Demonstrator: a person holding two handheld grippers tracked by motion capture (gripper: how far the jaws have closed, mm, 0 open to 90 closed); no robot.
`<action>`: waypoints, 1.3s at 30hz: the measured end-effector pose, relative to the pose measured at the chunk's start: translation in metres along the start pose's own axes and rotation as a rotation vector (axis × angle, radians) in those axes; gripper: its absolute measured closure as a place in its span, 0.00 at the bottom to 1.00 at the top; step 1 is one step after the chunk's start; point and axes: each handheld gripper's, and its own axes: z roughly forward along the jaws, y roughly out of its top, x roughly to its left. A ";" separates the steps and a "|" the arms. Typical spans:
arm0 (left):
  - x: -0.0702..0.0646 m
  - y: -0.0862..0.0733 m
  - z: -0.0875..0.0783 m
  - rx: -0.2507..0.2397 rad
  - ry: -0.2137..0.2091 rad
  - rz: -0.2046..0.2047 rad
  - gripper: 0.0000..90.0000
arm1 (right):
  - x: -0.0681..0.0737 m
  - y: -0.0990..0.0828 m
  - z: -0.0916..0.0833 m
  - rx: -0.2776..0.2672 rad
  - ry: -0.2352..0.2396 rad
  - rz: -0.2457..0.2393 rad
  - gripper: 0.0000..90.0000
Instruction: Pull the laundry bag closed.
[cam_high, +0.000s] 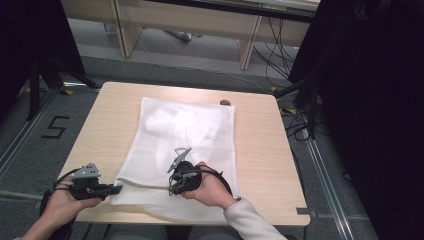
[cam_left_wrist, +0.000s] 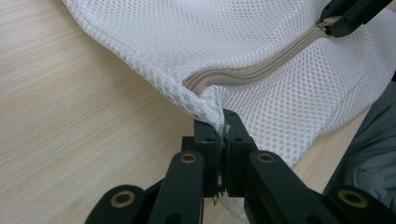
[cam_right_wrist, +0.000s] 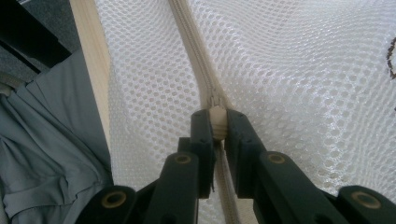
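A light wooden table with rounded corners is set on a grey floor. A black numeral 5 is marked on the floor to the left of it. Beyond the far edge, pale wooden furniture legs are seen, with black cables trailing beside them. Dark curtains are hung at the right, and a black stand is placed at the left. Metal floor rails are laid along both sides.

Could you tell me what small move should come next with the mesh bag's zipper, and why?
Probably slide the right gripper along the zipper, away from the left gripper. The right gripper is shut on the zipper pull, and the left is shut on the mesh bag at its corner, anchoring the zipper's end.
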 end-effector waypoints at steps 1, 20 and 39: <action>0.000 0.000 -0.001 0.013 0.000 0.002 0.96 | 0.000 0.000 0.000 0.002 -0.002 -0.001 0.92; 0.001 -0.001 0.000 -0.001 0.002 -0.004 0.96 | -0.004 -0.009 -0.009 -0.009 -0.010 0.014 0.92; 0.000 -0.001 0.000 -0.006 0.003 -0.011 0.96 | -0.008 -0.019 -0.017 -0.016 -0.016 0.022 0.92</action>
